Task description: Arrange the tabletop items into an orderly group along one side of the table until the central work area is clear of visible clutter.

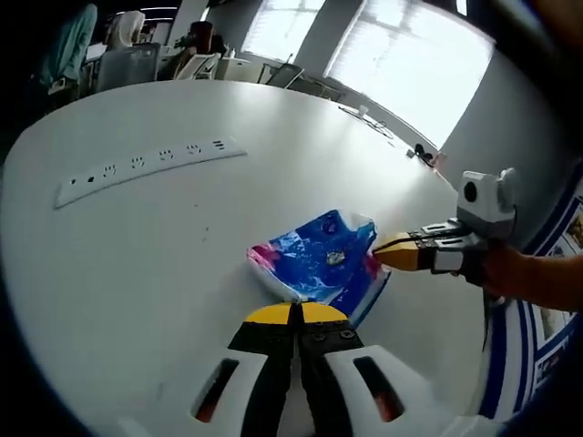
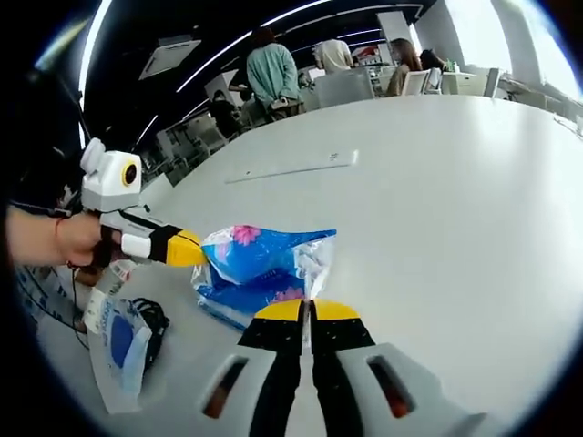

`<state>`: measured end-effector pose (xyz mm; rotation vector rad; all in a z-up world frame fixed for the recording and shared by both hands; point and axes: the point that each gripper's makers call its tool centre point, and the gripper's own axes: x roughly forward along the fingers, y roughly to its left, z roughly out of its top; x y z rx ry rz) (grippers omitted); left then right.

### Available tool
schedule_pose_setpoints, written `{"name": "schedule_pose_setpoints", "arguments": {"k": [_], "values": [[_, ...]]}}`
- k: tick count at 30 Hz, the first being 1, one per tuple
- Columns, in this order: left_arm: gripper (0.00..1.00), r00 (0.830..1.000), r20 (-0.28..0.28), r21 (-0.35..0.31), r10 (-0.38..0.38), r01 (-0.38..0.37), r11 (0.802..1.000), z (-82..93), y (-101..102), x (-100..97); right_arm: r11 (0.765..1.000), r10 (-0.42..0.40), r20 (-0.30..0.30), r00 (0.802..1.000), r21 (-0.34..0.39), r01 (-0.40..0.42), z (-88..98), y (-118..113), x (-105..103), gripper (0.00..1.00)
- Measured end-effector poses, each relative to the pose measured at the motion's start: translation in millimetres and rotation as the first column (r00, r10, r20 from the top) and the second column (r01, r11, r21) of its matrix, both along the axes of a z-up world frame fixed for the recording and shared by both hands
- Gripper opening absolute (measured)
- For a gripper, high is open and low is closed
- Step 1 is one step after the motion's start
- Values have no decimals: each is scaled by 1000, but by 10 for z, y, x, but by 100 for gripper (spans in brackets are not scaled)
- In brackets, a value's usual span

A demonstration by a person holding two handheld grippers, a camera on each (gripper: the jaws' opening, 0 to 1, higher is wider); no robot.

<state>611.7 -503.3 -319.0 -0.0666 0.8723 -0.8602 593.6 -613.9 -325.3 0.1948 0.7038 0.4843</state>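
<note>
One broad white desk (image 1: pixel 137 246) carries the lot, and beyond its far edge a few people stand or sit among chairs. One long white power strip (image 1: pixel 150 169) lies flat on the desk, well apart from everything else. One blue plastic packet (image 1: pixel 317 266) with pink flowers sits between the two claws, pinched from opposite ends: the left claw (image 1: pixel 295 314) is clamped on its near edge, and the right claw (image 2: pixel 308 310) is clamped on the crinkled clear end. Near the desk's edge, in the right gripper view, lie one white bag with a blue print (image 2: pixel 114 350) and one tangle of black cable (image 2: pixel 150 320), touching each other.
</note>
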Motion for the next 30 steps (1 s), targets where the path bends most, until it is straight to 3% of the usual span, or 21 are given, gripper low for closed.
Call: {"name": "schedule_pose_setpoints", "arguments": {"k": [6,15,30], "values": [[0,1000,3,-1,0,0,1000,-22,4,9,1000,-1,1,1000,-6,1,-10,-5,6,1],[11,1000,8,6,-1,1,1000,-47,30,-14,1000,0,1,1000,-8,0,-11,10,-1,3],[17,1000,25,-2,5,-5,1000,-1,63,-50,999,-15,18,1000,-28,16,13,-22,12,13]]}}
